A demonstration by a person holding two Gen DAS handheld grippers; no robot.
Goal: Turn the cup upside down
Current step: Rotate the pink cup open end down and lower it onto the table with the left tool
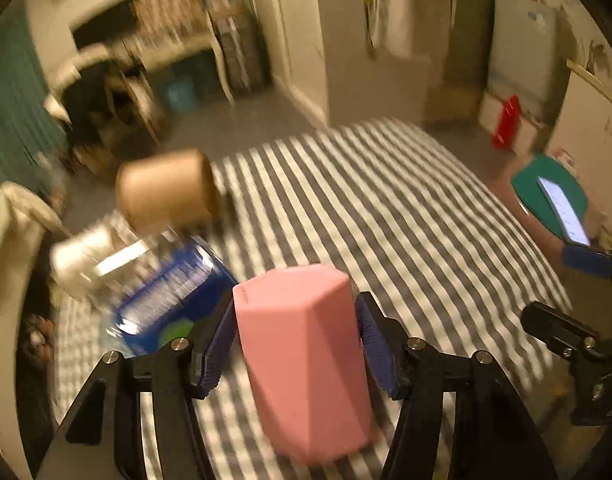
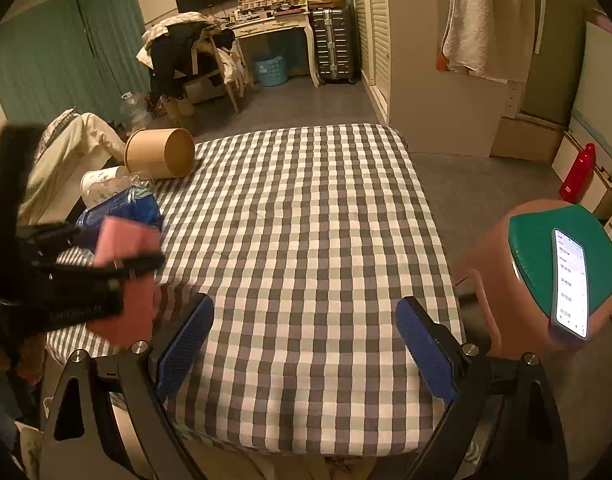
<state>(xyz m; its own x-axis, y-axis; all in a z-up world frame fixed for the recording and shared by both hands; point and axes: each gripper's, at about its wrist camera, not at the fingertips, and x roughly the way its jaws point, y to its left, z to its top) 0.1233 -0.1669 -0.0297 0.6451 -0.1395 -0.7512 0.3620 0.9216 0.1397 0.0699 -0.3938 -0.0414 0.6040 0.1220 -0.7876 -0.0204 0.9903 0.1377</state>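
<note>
Your left gripper (image 1: 295, 340) has its jaws clamped on the pink faceted plastic cup (image 1: 306, 356), blue pads pressing both sides. Cup sits btwn the jaws w/ its closed end pointing away from them, over the grey-and-white checked counter (image 1: 386, 208); left view is motion-blurred. Can't tell if the cup touches the cloth. Left of those jaws lies a blue printed packet (image 1: 173, 292), and beyond it a brown cardboard tub (image 1: 165, 192) on its side. Your right gripper (image 2: 306, 336) hangs w/ jaws wide apart, nothing btwn them, checked cloth ahead. Right of those jaws, a lit smartphone (image 2: 570, 284) rests on a green-topped stool (image 2: 538, 248).
</note>
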